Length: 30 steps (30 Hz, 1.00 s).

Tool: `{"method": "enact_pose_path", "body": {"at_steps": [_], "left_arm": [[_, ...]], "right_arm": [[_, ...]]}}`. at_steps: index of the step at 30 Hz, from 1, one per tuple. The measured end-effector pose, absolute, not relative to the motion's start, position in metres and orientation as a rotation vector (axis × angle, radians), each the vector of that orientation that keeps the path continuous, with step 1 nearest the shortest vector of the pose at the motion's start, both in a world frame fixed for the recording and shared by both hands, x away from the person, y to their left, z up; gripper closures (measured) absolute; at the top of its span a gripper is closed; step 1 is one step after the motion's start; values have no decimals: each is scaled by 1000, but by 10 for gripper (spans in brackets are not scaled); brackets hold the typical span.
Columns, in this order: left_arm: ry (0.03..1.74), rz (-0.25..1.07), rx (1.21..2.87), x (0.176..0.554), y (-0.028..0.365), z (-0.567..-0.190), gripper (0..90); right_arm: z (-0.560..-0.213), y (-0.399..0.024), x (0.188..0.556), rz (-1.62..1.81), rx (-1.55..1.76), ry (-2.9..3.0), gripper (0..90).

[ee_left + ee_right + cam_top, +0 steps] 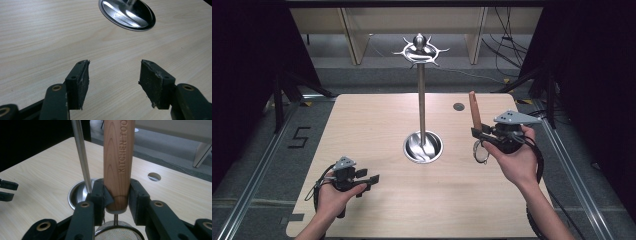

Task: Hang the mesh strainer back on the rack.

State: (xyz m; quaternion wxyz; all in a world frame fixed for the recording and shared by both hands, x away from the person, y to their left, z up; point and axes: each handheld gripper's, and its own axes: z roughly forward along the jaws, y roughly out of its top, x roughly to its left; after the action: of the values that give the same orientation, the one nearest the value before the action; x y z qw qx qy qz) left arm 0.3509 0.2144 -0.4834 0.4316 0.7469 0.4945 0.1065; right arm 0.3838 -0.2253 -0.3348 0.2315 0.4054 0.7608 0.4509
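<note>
Here the strainer (117,233), a small mesh sieve with a wooden handle (118,162) stamped KITCHEN TOOL, stands handle-up, clamped at the handle's lower end by the right hand-held gripper (117,195) above the right side of the counter (377,125). Just beside it towards the middle rises a metal stand (422,100), its pole set in a round dish-shaped base, with hooks at the top. Well apart, the left hand-held gripper (113,77) sits low over the near left of the counter, its 2 jaws wide apart and holding nothing.

Overhead forward view, 2 close claw cameras
</note>
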Motion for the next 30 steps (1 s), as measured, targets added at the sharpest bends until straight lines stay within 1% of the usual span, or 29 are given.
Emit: {"method": "enact_pose_path", "body": {"at_steps": [30], "left_arm": [[1230, 270, 1861, 351, 215, -483, 400]], "right_arm": [[-322, -208, 391, 1279, 1062, 2071, 696]]}}
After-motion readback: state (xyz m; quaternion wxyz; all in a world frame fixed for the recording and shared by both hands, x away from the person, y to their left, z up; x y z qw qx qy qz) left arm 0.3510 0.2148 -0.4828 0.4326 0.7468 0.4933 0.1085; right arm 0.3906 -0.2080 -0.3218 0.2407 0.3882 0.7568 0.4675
